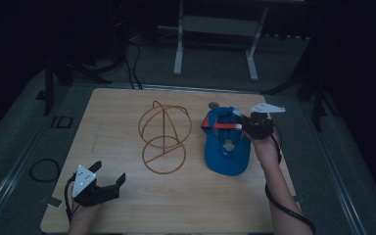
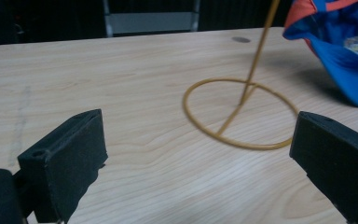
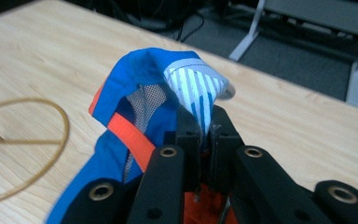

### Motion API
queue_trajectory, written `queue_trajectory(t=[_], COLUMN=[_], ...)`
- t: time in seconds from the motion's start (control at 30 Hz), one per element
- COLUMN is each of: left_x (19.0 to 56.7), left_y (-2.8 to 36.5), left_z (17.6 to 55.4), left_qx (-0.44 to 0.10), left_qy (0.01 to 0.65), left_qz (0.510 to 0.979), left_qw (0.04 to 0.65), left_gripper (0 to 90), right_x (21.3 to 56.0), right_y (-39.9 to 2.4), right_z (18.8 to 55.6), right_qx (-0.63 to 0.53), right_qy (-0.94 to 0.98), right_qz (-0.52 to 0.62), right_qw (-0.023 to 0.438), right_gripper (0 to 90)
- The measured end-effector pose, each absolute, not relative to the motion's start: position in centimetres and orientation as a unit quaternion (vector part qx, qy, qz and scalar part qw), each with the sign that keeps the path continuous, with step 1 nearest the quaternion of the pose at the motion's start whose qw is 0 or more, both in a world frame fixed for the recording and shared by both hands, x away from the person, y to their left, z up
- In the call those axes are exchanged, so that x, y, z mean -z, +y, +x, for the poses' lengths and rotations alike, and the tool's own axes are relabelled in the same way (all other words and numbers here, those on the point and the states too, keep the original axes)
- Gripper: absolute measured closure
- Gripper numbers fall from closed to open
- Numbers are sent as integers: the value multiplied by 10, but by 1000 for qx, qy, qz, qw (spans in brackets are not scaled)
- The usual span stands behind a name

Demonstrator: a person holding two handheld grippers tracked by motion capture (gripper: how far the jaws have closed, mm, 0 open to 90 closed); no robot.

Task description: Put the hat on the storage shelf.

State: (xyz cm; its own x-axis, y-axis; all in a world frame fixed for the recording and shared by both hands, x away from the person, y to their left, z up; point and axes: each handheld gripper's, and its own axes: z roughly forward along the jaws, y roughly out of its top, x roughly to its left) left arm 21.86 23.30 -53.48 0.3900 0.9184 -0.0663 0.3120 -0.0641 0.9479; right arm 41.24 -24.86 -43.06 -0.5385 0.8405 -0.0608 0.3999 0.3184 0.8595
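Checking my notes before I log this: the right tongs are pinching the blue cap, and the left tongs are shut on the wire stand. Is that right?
Not quite. The left tongs are open and hold nothing, short of the wire stand, as the left gripper view shows. The right tongs do pinch the blue cap.

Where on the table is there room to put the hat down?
The widest bare patch is the table's left half, between its left edge and the wire stand. The near strip between the left gripper and the right forearm is also free. It is crowded on the right, where the right gripper pinches the blue cap beside the stand.
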Motion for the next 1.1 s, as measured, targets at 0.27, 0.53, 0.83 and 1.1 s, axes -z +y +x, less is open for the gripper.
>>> queue_trajectory(t=[0.27,0.53,0.83,1.1], left_x=[480,418,375,348], left_y=[215,196,155,119], left_z=[212,213,236,261], left_qx=[-284,-291,-273,-276], left_qy=[436,382,331,289], left_qz=[669,686,711,727], left_qw=[531,547,557,558], left_gripper=[40,41,43,56], right_x=[397,381,366,359], right_y=[-262,-270,-273,-262], right_z=[391,375,358,336], right_qx=[-454,-464,-481,-499], right_qy=[752,742,739,745], right_qz=[388,385,371,342], right_qw=[280,292,290,282], right_gripper=[853,853,853,853])
